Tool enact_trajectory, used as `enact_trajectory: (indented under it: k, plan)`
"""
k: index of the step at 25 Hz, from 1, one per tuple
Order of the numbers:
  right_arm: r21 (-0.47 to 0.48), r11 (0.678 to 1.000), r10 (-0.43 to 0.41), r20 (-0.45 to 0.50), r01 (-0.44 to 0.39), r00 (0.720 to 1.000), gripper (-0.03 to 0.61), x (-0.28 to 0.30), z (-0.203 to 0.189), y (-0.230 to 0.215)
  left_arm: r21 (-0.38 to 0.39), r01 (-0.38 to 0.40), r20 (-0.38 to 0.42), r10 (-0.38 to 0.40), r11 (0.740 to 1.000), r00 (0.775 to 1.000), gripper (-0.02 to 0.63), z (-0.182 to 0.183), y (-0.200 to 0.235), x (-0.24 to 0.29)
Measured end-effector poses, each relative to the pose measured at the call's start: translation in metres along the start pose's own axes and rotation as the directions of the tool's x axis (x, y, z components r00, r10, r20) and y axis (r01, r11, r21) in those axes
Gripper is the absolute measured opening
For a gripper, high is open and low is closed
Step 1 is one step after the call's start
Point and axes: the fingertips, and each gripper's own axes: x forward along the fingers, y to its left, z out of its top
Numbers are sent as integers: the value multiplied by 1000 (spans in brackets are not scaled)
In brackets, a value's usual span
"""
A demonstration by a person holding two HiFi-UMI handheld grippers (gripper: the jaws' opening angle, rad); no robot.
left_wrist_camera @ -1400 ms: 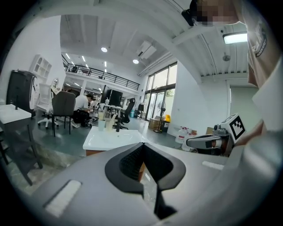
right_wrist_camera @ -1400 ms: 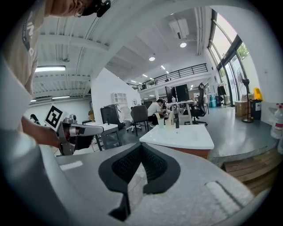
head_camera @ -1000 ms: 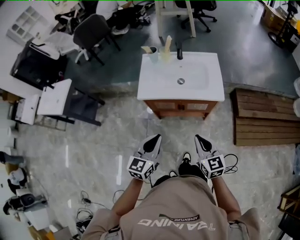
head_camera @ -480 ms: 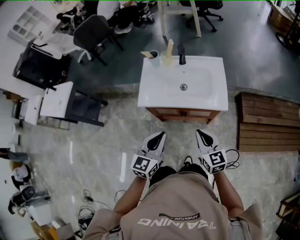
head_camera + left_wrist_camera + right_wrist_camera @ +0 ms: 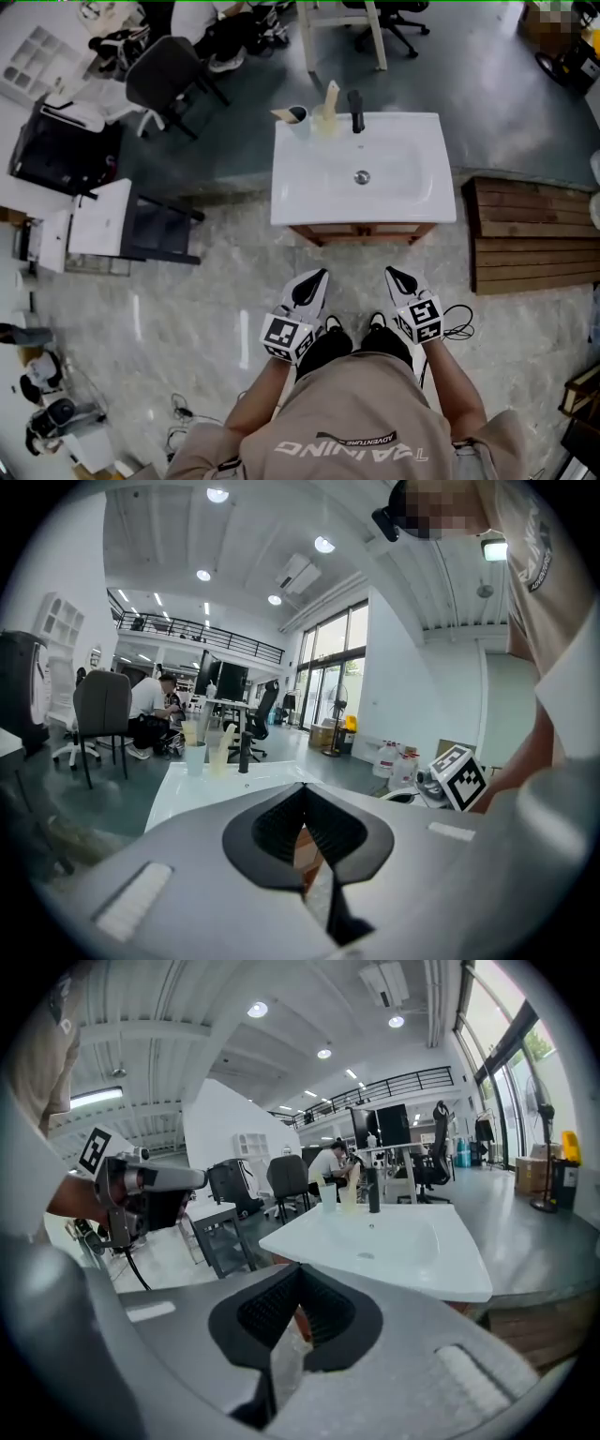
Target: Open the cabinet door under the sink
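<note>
The pale, glossy marbled floor meets a darker grey stretch farther off. Where the two meet stands the wooden sink cabinet, its white basin top bearing a cup and a black tap at the far edge. A slatted wooden pallet lies near its right side. Loose cables lie at the near left. An office chair stands on the grey part.

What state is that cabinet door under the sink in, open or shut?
Shut: the wooden cabinet front lies flush below the sink, with no door swung out.
</note>
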Motion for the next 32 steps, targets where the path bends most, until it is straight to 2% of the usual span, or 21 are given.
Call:
enact_trajectory:
  k: [4, 9, 12, 14, 17, 20, 23, 26, 32]
  plan:
    - [55, 997, -44, -67, 48, 997, 3, 31, -47, -4, -8, 52, -81, -52, 999, 995, 18, -39, 11, 8]
    - [84, 988, -118, -134, 130, 984, 3, 91, -110, -28, -29, 60, -157, -64, 998, 985, 18, -108, 28, 32]
    - [142, 981, -114, -145, 135, 983, 3, 126, -141, -42, -64, 78, -181, -88, 995, 980, 18, -145, 25, 46]
    - [202, 973, -81, -147, 110, 986, 78, 152, -162, -52, -74, 88, -188, -100, 993, 977, 18, -164, 22, 54]
    - [274, 948, -129, -126, 160, 984, 81, 189, -184, -81, -71, 110, -189, -121, 991, 974, 18, -187, 19, 67]
    - [389, 893, -195, -116, 225, 974, 83, 214, -211, -107, -77, 120, -201, -134, 990, 970, 18, -216, 19, 72]
    - [496, 833, -222, -103, 244, 970, 83, 230, -236, -121, -86, 127, -205, -142, 988, 968, 18, -248, 20, 71]
    - [610, 765, -229, -44, 208, 972, 89, 246, -243, -132, -90, 131, -222, -148, 987, 964, 18, -271, 28, 72]
    - [805, 588, -251, 88, 80, 964, 117, 267, -247, -147, -102, 126, -237, -147, 987, 960, 18, -296, 43, 63]
